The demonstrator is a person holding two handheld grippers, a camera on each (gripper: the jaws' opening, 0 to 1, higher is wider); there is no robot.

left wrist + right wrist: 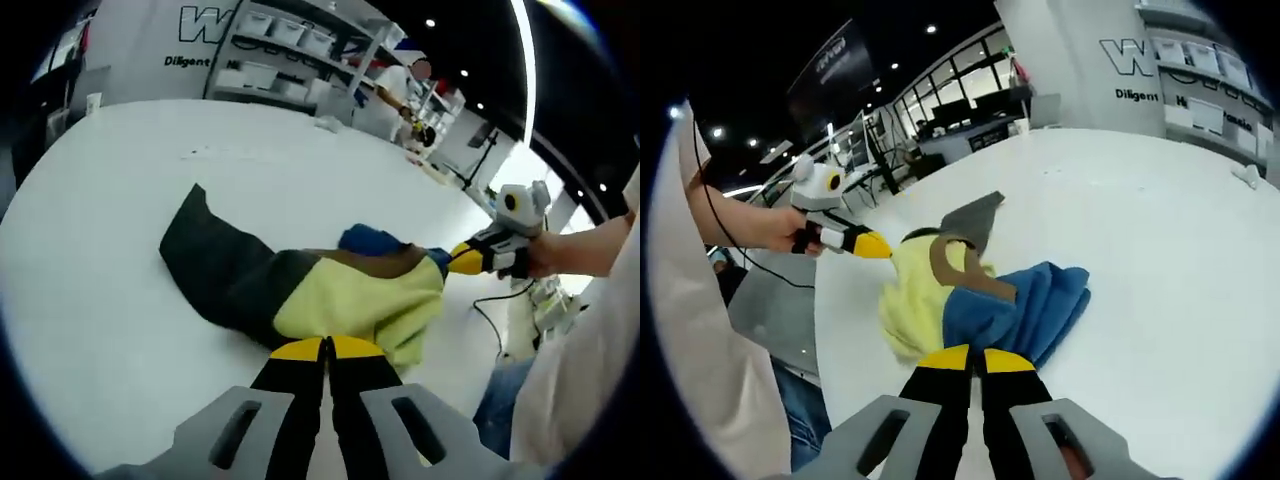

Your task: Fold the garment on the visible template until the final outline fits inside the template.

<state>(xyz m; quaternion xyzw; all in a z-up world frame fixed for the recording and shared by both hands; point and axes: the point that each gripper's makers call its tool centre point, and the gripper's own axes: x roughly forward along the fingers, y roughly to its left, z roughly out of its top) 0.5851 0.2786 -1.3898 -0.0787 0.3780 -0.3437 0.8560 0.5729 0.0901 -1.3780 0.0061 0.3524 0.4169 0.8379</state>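
Left gripper view, from the left: white table (pixel 110 300) broad and bare along the near edge. Garment (pixel 300 285) lying bunched on it, dark panel stretched out to the left, yellow part in the middle, brown band and a blue patch toward the right. Left gripper (pixel 325 348) at bottom centre, yellow-tipped jaws pressed together on the near yellow edge of the garment, clenched on the cloth. Further right, right gripper (pixel 462 258) meeting the garment's right end, held by a hand (pixel 545 255); jaws there too small to judge. Shelving with white bins (pixel 290 50) beyond the table's far edge, a person (pixel 400 90) standing near it.

Right gripper view, from the left: pale sleeve and blue jeans (pixel 805 415) along the left side. Hand (pixel 790 228) holding the left gripper (pixel 875 246), its yellow tip touching the yellow part of the garment (pixel 980 295). Garment crumpled on the table (pixel 1170 250), grey flap pointing away, blue folds nearest. Right gripper (pixel 977 358) at bottom centre, jaws closed tight on the blue edge. Wall with lettering (pixel 1140 60) at far right.
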